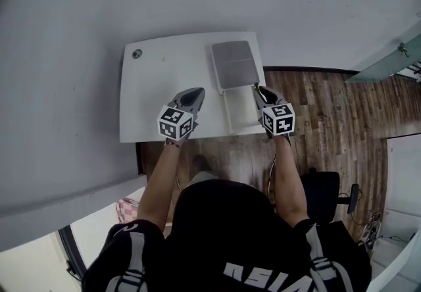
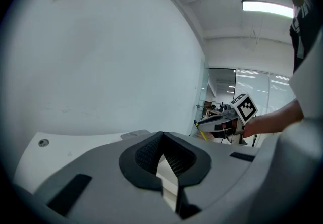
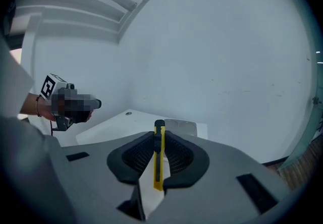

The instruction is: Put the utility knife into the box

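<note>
1. One yellow utility knife point(image 3: 159, 162) is gripped edge-on between the jaws of the right gripper point(image 1: 264, 96), which are closed on it. Its far end sticks out past the jaw tips.
2. The knife is held at the right rim of the box point(image 1: 238, 113). The box's white tray lies open just to the knife's left, and the grey lid point(image 1: 233, 64) is folded back on the far side.
3. The left gripper point(image 2: 162, 140) is held left of the box, over the tabletop point(image 1: 151, 87). Its jaws are brought together with nothing gripped between them.
4. The box is set on the right part of the white tabletop. A small round fitting point(image 1: 137, 54) is seen near the far left corner, well apart from the box.
5. A plain grey wall is seen behind the tabletop. A wooden floor point(image 1: 322, 106) lies to the right, and a black chair point(image 1: 325, 195) stands by the person's right arm.
</note>
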The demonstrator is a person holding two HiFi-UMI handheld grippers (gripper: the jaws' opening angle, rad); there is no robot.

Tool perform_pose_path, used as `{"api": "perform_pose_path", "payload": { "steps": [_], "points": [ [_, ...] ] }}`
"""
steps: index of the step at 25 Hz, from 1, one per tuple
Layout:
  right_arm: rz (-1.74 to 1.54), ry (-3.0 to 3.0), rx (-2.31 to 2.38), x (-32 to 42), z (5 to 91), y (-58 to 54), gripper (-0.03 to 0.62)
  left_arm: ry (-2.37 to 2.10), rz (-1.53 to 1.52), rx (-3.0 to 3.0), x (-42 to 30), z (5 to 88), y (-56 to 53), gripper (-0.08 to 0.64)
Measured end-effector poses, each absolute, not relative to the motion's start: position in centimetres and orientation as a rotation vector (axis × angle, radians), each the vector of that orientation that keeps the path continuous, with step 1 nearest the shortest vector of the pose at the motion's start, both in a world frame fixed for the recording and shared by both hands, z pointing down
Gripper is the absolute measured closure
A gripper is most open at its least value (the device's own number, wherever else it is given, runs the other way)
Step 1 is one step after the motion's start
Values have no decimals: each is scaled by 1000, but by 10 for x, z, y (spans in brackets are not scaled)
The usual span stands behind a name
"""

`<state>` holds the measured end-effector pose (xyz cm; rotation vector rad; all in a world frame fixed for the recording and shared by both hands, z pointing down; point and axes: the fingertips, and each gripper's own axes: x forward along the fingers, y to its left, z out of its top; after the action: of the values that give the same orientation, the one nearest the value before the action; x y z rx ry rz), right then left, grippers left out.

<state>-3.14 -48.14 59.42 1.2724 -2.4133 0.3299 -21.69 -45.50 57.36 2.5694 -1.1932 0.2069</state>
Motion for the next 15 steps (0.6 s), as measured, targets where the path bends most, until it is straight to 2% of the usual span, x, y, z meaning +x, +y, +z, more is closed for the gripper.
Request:
{"api": "perform_pose_path", "payload": {
  "steps": [15],
  "points": [
    [324,-2366,1266,-53,604,-514,512,-1115,203,2587,-232,587,-494,535]
  ]
}}
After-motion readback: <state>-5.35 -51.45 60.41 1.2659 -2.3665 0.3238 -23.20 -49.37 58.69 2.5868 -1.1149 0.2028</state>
